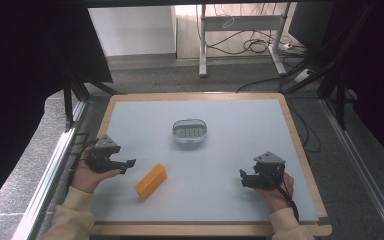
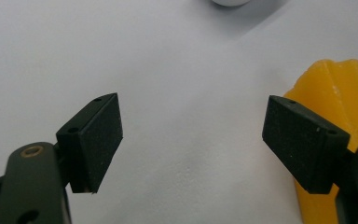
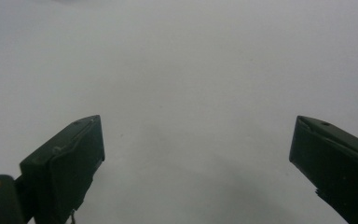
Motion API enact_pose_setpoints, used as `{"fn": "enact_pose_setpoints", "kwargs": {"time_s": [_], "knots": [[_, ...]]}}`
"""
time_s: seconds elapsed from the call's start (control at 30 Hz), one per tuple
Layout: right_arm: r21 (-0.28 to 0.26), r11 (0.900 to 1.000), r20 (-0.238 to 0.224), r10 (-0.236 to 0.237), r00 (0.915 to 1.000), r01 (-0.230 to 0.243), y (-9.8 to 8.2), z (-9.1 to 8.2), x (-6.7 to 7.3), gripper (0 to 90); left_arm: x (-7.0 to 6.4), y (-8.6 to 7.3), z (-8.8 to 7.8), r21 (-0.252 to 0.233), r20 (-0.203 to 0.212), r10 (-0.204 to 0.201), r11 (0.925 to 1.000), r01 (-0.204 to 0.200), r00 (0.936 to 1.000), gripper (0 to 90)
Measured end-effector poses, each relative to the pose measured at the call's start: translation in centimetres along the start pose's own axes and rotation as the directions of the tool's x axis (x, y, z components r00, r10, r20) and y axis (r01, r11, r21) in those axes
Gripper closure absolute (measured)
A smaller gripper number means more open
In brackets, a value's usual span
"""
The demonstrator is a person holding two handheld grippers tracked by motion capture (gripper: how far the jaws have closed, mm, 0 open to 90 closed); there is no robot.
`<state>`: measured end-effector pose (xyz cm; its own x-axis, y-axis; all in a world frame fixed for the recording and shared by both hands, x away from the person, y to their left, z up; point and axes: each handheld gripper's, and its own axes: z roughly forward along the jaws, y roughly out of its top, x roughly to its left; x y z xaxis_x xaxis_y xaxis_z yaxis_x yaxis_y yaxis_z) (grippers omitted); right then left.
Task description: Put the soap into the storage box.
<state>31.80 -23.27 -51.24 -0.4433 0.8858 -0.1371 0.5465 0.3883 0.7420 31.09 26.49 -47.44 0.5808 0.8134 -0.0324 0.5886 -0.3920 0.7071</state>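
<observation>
While both spread wide and empty, yellow block (image 1: 151, 181) just beside left hand-held gripper (image 1: 128, 163)

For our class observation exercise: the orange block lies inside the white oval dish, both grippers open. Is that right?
Not quite. The high view shows the orange block on the table, apart from the white oval dish. The left gripper and right gripper are open.

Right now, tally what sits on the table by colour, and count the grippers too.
Orange: 1, the block
White: 1, the soap dish
Black: 2, the left gripper and the right gripper, both open and empty
Total: 4
</observation>
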Motion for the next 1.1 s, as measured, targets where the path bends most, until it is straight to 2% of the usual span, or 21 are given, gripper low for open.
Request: {"fn": "enact_pose_setpoints", "kwargs": {"time_s": [0.17,0.3,0.37,0.57,0.77,0.8,0.87,1.1], "knots": [[-0.017,1.0,-0.017,0.01,0.9998,-0.01,-0.1,-0.5,-0.2,5.9,0.1,0.0,-0.3,-0.005,0.006,-0.012,0.9999,0.012,0.9999,20.9],[-0.038,0.997,-0.027,0.061,0.9978,-0.062,-0.2,-0.7,-1.0,6.2,0.2,0.0,-0.7,0.008,0.02,-0.015,0.9999,0.015,0.9997,21.2],[-0.049,0.996,-0.028,0.068,0.9973,-0.069,-0.3,-1.0,-1.2,7.0,0.0,0.1,-1.0,0.008,0.027,-0.024,0.9997,0.024,0.9993,21.5],[-0.062,0.995,-0.03,0.076,0.9967,-0.077,-0.4,-1.8,-1.3,7.9,-0.2,0.2,-1.4,0.001,0.034,-0.031,0.9995,0.031,0.9989,22.2],[-0.077,0.993,-0.052,0.086,0.9949,-0.09,-0.3,-2.2,-1.3,8.2,-0.1,0.4,-3.2,0.005,0.016,-0.041,0.9991,0.041,0.999,23.3],[-0.079,0.993,-0.057,0.085,0.9948,-0.089,-0.4,-2.1,-1.4,8.2,0.0,0.4,-3.8,-0.006,0.003,-0.058,0.9983,0.058,0.9983,23.5],[-0.082,0.991,-0.069,0.097,0.9929,-0.103,-0.6,-2.1,-1.4,8.3,0.1,0.3,-4.2,-0.012,0.009,-0.068,0.9976,0.068,0.9976,23.7],[-0.091,0.989,-0.081,0.105,0.9911,-0.113,-0.8,-1.9,-1.4,8.6,-0.2,0.3,-4.8,-0.012,0.02,-0.065,0.9978,0.065,0.9977,23.8]]}}
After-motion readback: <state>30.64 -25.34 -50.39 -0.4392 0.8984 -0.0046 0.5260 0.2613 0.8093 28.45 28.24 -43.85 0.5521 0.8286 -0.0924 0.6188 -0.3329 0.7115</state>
